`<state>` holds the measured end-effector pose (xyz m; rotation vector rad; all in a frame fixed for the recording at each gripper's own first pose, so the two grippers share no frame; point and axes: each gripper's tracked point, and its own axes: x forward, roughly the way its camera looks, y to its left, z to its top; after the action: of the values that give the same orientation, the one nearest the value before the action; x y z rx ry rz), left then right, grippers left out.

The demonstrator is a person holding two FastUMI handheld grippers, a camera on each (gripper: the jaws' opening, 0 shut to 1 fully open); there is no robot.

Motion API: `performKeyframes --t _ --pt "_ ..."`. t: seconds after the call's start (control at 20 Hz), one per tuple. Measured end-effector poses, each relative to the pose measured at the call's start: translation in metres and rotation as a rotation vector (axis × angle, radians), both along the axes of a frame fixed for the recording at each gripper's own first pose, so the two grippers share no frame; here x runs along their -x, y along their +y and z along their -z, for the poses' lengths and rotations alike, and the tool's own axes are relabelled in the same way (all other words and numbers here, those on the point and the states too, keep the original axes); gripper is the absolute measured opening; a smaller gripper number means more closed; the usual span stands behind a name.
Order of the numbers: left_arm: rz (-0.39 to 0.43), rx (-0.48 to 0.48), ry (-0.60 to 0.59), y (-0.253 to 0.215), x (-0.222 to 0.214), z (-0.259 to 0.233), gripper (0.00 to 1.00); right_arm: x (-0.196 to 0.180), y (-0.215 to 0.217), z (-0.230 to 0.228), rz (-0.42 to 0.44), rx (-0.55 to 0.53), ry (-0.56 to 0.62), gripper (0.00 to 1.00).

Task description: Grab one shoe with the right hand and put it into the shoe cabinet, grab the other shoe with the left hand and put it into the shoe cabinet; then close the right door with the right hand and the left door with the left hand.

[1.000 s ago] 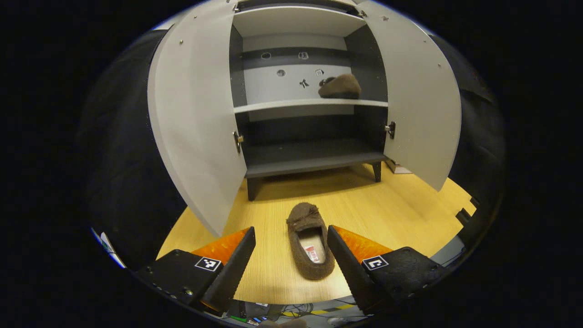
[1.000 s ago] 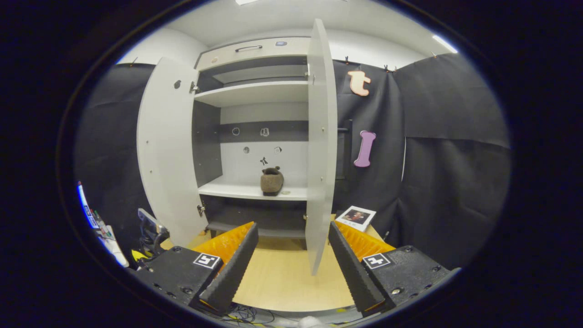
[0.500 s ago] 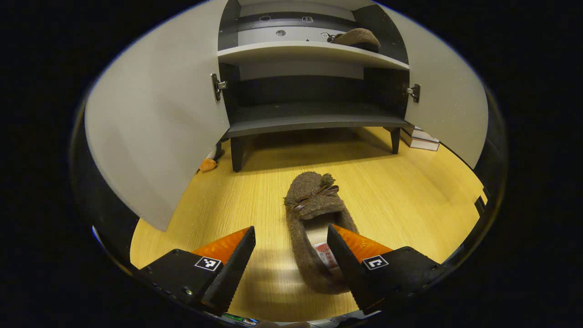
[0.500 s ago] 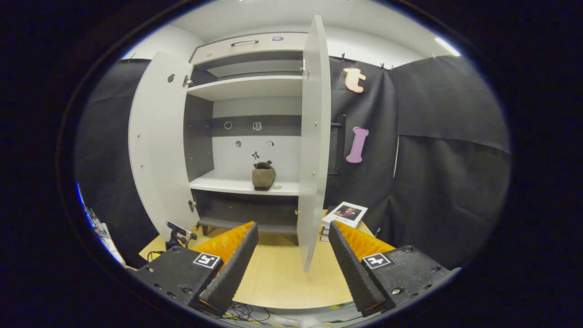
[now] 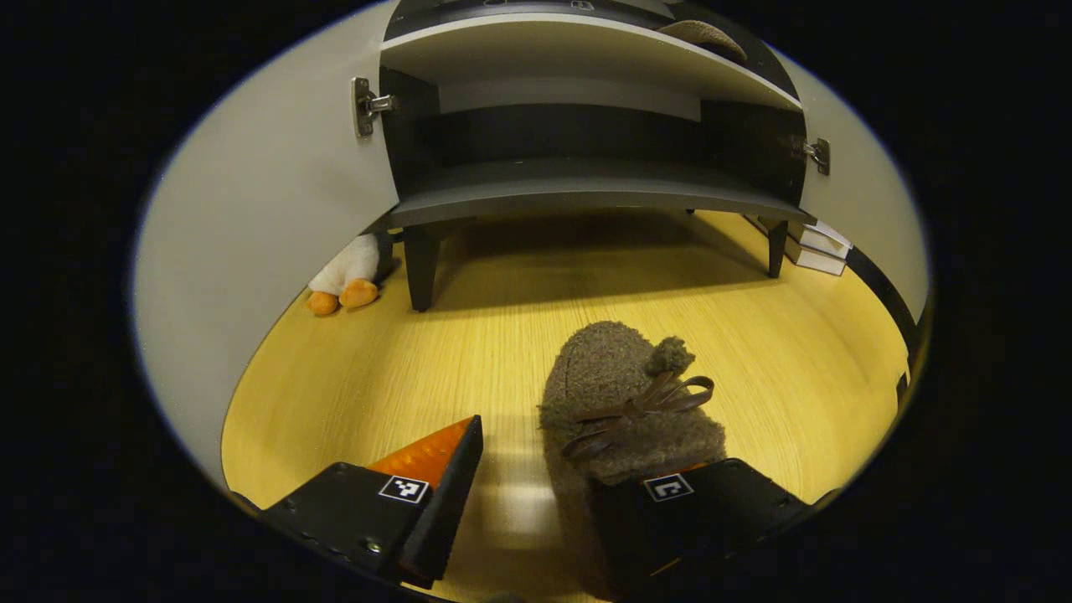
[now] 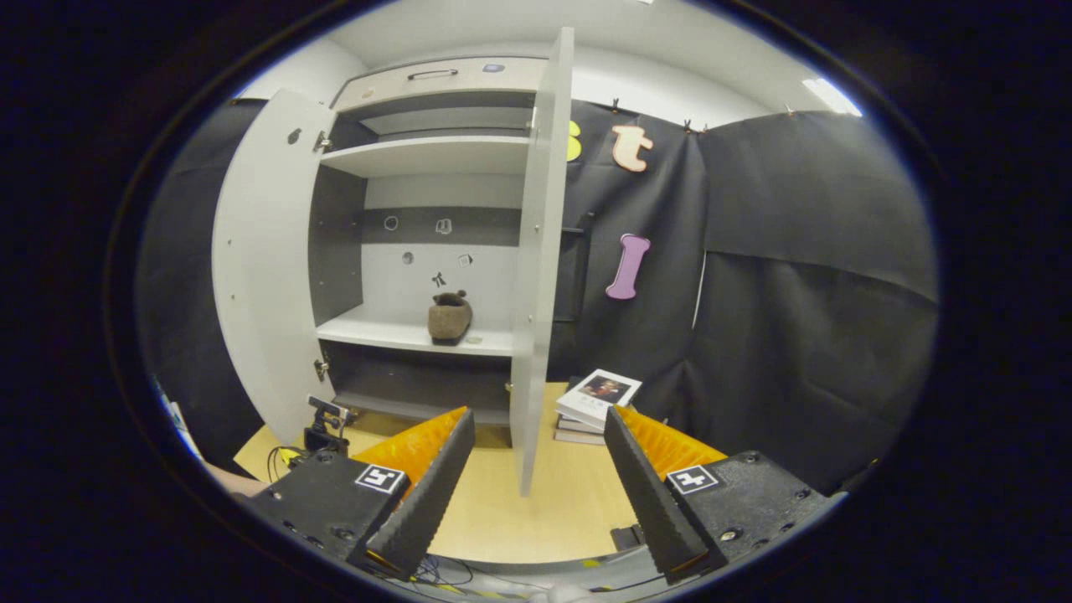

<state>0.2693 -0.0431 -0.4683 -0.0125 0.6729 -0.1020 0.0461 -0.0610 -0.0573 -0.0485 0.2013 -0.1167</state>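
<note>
Shoe [image 5: 624, 402] on floor between open left gripper [image 5: 544, 511] fingers.

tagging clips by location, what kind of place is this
Probably a staged recording booth, not a home: a pale grey shoe cabinet with both doors open stands on a light wood floor, backed by black cloth walls, with a fuzzy brown slipper shelved.

floor shoe [image 5: 624, 402] heel hid behind left gripper [image 5: 536, 494] | shelf shoe [image 5: 703, 33] cut by edge
</note>
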Motion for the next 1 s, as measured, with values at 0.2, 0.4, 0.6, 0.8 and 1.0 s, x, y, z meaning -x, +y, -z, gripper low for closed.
performKeyframes --t 0.2,0.4,0.6,0.8,1.0 --pt "0.013 -0.024 0.002 -0.012 -0.012 -0.001 0.23 0.003 -0.006 0.0 0.015 -0.002 -0.001 0.99" --pt "0.001 -0.051 0.043 -0.014 -0.009 -0.003 0.02 0.006 -0.007 0.004 0.012 -0.024 0.004 0.99" --pt "-0.025 -0.042 0.015 -0.014 -0.007 -0.039 0.02 0.009 -0.009 -0.001 0.014 -0.025 -0.013 0.99" --pt "-0.003 -0.06 -0.046 -0.011 0.0 -0.101 0.02 0.008 -0.006 -0.009 0.003 -0.039 -0.037 0.98" --pt "-0.003 -0.082 -0.154 -0.002 0.002 -0.181 0.02 0.008 -0.008 -0.012 0.002 -0.052 -0.057 0.99"
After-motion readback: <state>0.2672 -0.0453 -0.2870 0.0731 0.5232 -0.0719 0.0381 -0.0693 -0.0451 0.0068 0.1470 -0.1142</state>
